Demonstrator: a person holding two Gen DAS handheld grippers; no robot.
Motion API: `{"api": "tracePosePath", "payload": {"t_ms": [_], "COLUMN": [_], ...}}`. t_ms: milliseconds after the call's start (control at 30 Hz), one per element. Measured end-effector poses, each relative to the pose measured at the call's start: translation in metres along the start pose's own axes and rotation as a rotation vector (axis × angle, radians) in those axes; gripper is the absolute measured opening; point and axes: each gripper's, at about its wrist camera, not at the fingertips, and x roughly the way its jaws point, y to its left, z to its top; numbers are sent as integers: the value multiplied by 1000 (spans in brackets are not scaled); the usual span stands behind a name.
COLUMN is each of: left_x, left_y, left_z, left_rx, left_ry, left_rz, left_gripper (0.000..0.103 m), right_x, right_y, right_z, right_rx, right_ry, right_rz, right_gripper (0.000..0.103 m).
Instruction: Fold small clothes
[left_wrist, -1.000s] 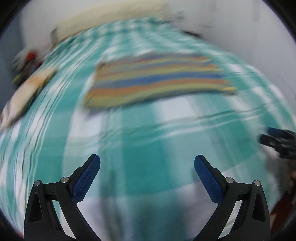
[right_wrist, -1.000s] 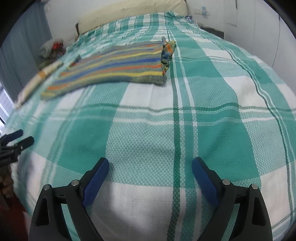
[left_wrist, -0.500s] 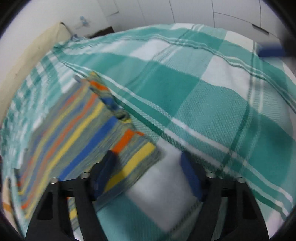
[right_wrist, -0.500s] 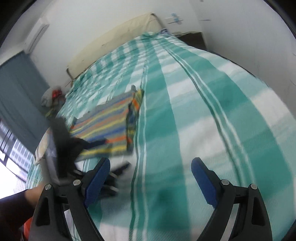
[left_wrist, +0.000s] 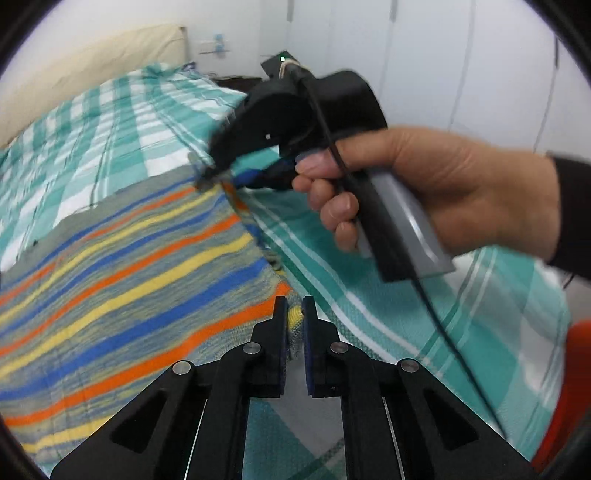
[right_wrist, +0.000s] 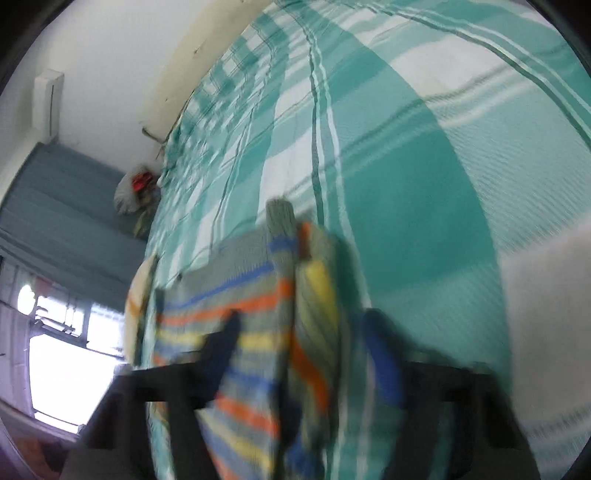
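My left gripper (left_wrist: 294, 314) has just pinched shut on the striped cloth's (left_wrist: 122, 266) near corner on the bed (left_wrist: 388, 295). My right gripper (left_wrist: 218, 177) has been closing at the far corner, too blurry to confirm a grip. Lift both corners evenly.

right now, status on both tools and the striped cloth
Left tool shut on striped cloth, near corner. Right tool at far corner, jaws just closing, grip too blurred to call. Cloth flat on bed. Nothing in the way.
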Motion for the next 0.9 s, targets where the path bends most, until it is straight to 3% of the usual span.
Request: {"api": "tracePosePath", "payload": {"t_ms": [33, 100, 233, 333, 433, 600, 700, 767, 800, 833, 867, 900], "left_x": [-8, -30, -87, -125, -152, -170, -155, -147, -149, -157, -168, -181], "left_y": [7, 25, 71, 115, 163, 229, 254, 262, 266, 267, 267, 266], "left_z": [1, 4, -2, -18, -45, -97, -122, -138, -146, -151, -157, -158], "left_rx": [-29, -96, -239, -359, -481, -658, -726, -774, -813, -837, -852, -853], "left_ry": [-20, -71, -179, -237, -261, -245, -166, -84, -77, -96, -127, -166], "left_rz": [-7, -20, -21, 12, 76, 194, 253, 292, 284, 283, 289, 303], "left_gripper": [5, 5, 5, 5, 5, 5, 9, 28, 35, 48, 58, 62], "right_x": [6, 2, -15, -4, 36, 121, 173, 203, 213, 214, 207, 197], "right_y": [8, 38, 112, 174, 237, 294, 314, 320, 318, 312, 308, 303], "right_z": [3, 7, 9, 9, 2, -37, -62, -80, -87, -92, -95, -98], "right_rx": [-11, -87, -237, -331, -403, -458, -479, -515, -512, -498, -484, -477], "right_ry": [11, -23, -53, -28, 17, 105, 164, 201, 225, 226, 206, 180], "right_rz": [2, -62, -29, 0, 29, 40, 51, 36, 30, 28, 40, 59], "right_gripper": [8, 8, 8, 8, 8, 8, 12, 28, 50, 56, 56, 56]}}
